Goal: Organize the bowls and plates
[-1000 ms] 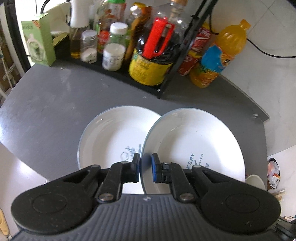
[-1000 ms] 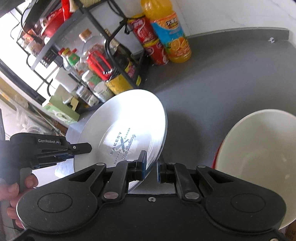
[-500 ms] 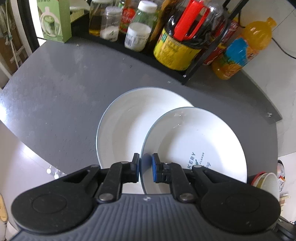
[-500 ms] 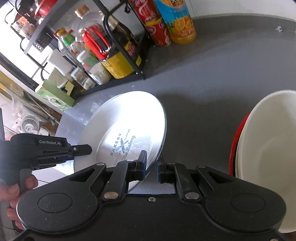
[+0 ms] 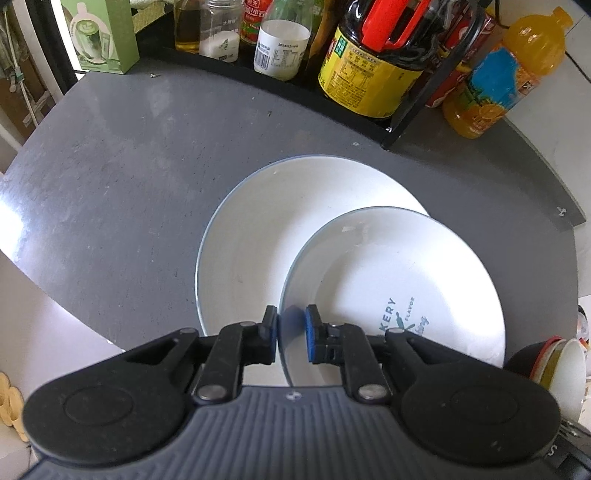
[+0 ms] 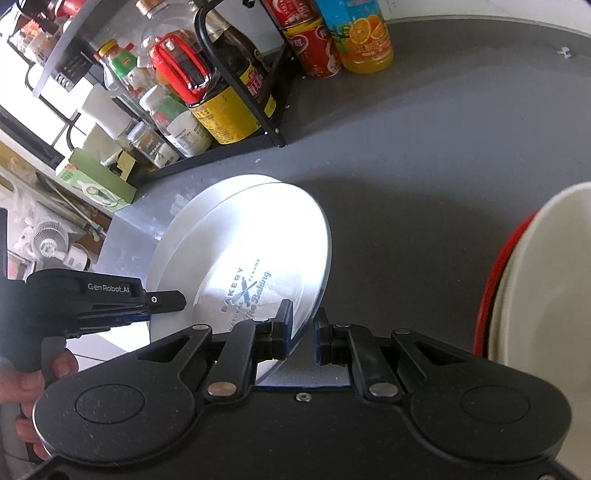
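Note:
My left gripper [image 5: 291, 330] is shut on the near rim of a white printed plate [image 5: 399, 291], held over a second white plate [image 5: 258, 236] that lies on the grey counter. My right gripper [image 6: 303, 330] is shut on the opposite rim of the same printed plate [image 6: 258, 251]. In the right wrist view the left gripper [image 6: 162, 301] pinches the plate's left edge and the lower plate's edge [image 6: 207, 199] shows behind. A stack of bowls, white inside and red outside [image 6: 546, 295], sits at the right; it also shows in the left wrist view [image 5: 561, 362].
A black rack [image 5: 413, 110] of sauce bottles and jars stands along the back of the grey counter [image 5: 110, 166]. An orange juice bottle [image 5: 498, 74], red cans [image 6: 314, 44] and a green box [image 5: 99, 33] stand beside it. The counter's front edge drops off at left.
Both grippers carried the printed plate to the left and down, so it now overlaps more of the lower plate. The bowl stack stayed at the right.

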{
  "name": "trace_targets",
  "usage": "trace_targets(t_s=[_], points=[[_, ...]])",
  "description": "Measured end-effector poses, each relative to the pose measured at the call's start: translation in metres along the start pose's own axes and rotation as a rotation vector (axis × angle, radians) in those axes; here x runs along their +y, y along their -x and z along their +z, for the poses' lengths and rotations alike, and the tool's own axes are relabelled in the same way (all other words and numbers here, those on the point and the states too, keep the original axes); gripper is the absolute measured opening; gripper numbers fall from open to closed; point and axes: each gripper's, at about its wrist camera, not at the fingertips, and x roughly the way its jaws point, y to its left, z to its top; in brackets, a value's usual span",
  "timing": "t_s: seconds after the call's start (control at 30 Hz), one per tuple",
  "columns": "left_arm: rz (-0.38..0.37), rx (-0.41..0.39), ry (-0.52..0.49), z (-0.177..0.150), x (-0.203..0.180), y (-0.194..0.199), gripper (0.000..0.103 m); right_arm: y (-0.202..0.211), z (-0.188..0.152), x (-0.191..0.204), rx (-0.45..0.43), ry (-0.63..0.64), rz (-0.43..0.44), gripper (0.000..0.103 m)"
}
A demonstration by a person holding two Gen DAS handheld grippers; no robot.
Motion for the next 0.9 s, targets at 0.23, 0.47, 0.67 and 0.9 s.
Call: trace_targets(t_s=[0.23, 0.47, 0.67, 0.9], points=[[0.019, 0.020, 0.002, 0.004, 0.007, -0.009, 0.014, -0.009, 0.002, 0.005, 0.019, 0.007, -0.006, 0.011], [0.037, 0.027, -0.007, 0.005, 0.012, -0.018, 0.015, -0.018, 0.007, 0.012, 0.035, 0.030, -0.036, 0.011], [0.039, 0.021, -0.045, 0.011, 0.008, -0.021, 0.015, -0.024, 0.007, 0.013, 0.044, 0.008, -0.056, 0.013], [0.080, 0.010, -0.086, 0.012, 0.005, -0.025, 0.016, -0.014, 0.013, 0.007, 0.007, -0.040, -0.033, 0.014]])
